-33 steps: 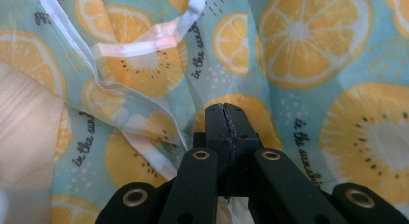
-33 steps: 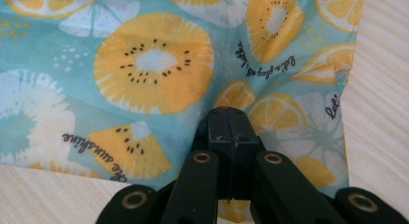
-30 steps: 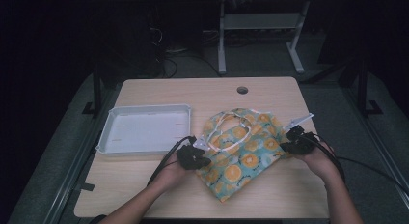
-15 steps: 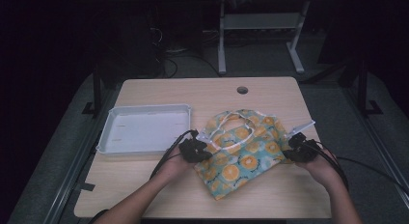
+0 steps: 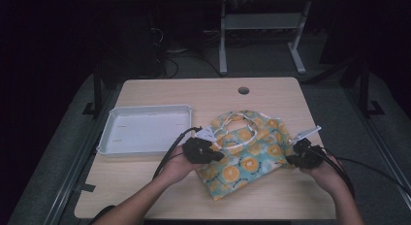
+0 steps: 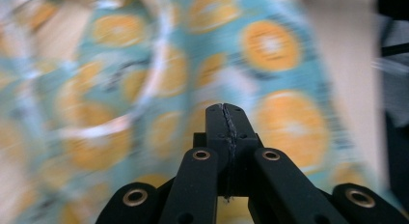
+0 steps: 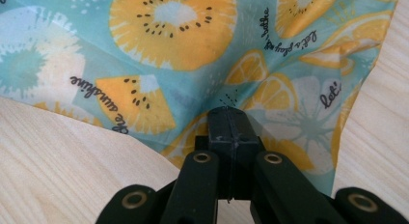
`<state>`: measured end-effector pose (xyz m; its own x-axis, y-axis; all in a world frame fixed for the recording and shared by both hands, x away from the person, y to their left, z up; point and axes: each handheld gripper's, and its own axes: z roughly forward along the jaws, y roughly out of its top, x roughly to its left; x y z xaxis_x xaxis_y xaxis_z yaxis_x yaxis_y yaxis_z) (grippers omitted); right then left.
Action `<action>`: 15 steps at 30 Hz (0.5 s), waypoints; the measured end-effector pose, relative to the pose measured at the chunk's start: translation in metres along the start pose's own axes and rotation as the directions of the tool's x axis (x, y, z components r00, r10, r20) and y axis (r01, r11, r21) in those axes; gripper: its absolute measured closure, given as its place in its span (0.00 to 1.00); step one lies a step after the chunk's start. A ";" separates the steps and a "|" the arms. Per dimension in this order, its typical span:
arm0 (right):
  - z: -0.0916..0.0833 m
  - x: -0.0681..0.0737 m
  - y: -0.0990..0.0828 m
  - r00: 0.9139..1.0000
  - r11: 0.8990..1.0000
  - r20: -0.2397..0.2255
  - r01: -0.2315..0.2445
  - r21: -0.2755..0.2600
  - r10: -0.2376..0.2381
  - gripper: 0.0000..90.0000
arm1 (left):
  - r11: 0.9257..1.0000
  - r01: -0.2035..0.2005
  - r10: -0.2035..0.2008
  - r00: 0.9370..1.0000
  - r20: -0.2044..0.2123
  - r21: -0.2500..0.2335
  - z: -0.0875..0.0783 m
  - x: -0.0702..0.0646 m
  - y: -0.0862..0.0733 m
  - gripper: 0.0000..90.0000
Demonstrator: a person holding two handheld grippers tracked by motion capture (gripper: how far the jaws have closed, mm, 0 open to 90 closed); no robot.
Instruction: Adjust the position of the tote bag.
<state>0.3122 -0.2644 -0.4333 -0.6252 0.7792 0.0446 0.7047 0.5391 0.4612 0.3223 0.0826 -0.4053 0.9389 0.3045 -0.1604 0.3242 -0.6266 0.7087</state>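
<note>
On the right half of the table, in front of you, the fruit-print cloth bag lies flat but rumpled and skewed, its white handles looped loosely on top at the far end. Your left gripper sits at the bag's left edge with its jaws pressed fully together; in the left gripper view the fabric is too blurred for me to tell whether any of it is pinched between them. Your right gripper is at the bag's right edge, jaws also closed tight, and the right gripper view shows the tips set right on the cloth near its border, apparently nipping it. The white tray to the left stands empty, well apart from the bag. By my reading you are only at the start: both edges seem taken up, but the bag is not yet straightened, folded or moved, so nearly all the work remains.
</note>
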 end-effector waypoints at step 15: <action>0.002 0.000 0.002 1.000 1.000 -0.002 0.013 0.009 -0.013 1.00 | 0.990 -0.092 0.070 0.980 0.188 0.110 0.039 -0.067 -0.003 1.00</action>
<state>0.3138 -0.2628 -0.4342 -0.6351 0.7714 0.0399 0.6992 0.5521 0.4542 0.2631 0.0364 -0.4232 0.9643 0.1195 -0.2363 0.2471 -0.7272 0.6405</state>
